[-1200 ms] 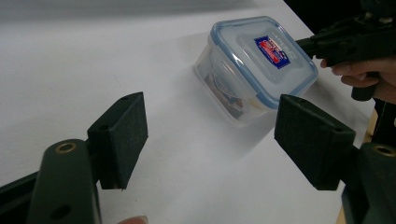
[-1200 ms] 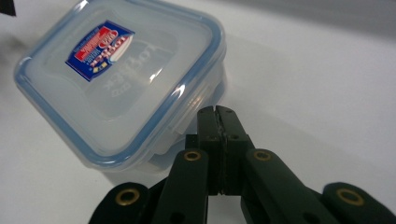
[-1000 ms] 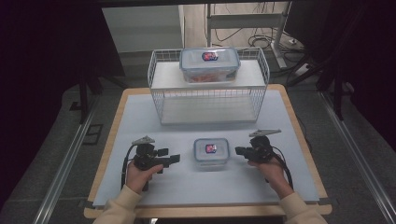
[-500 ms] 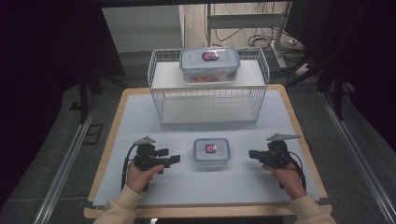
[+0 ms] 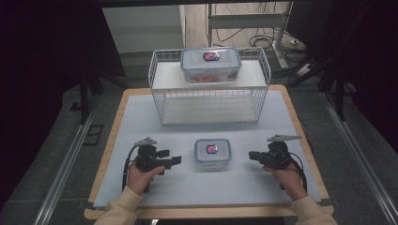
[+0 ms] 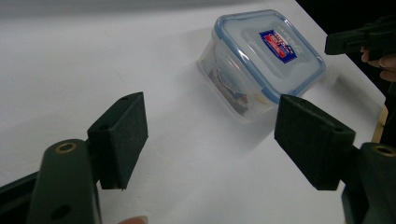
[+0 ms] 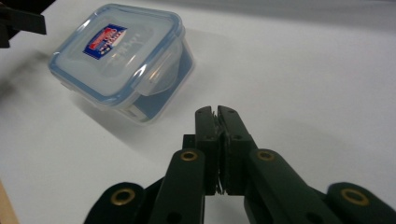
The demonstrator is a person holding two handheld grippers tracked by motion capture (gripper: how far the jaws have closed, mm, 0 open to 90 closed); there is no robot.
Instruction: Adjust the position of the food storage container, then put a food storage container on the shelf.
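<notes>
- The left gripper (image 5: 174,161) rests on the near part of the white table (image 5: 141,122), jaws spread wide with nothing between them, aimed toward the middle of the table.
- The right gripper (image 5: 252,155) sits opposite, its jaws pressed together and empty; seen along its own jaws (image 7: 219,112), the pads meet face to face.
- The small container (image 5: 213,153) stands on the table between the two grippers, lid up and clipped on, touching neither.
- It lies straight ahead of each tool, and the left gripper looks slightly nearer; that one is also the readier, since the open jaws (image 6: 210,135) already frame the box (image 6: 261,60).
- The box is almost square, so its long axis is hard to call; from above its sides run roughly parallel to the table's edges.
- Farther back, a wire basket (image 5: 159,93) stands at the table's far side with a larger container (image 5: 210,64) resting on top.
</notes>
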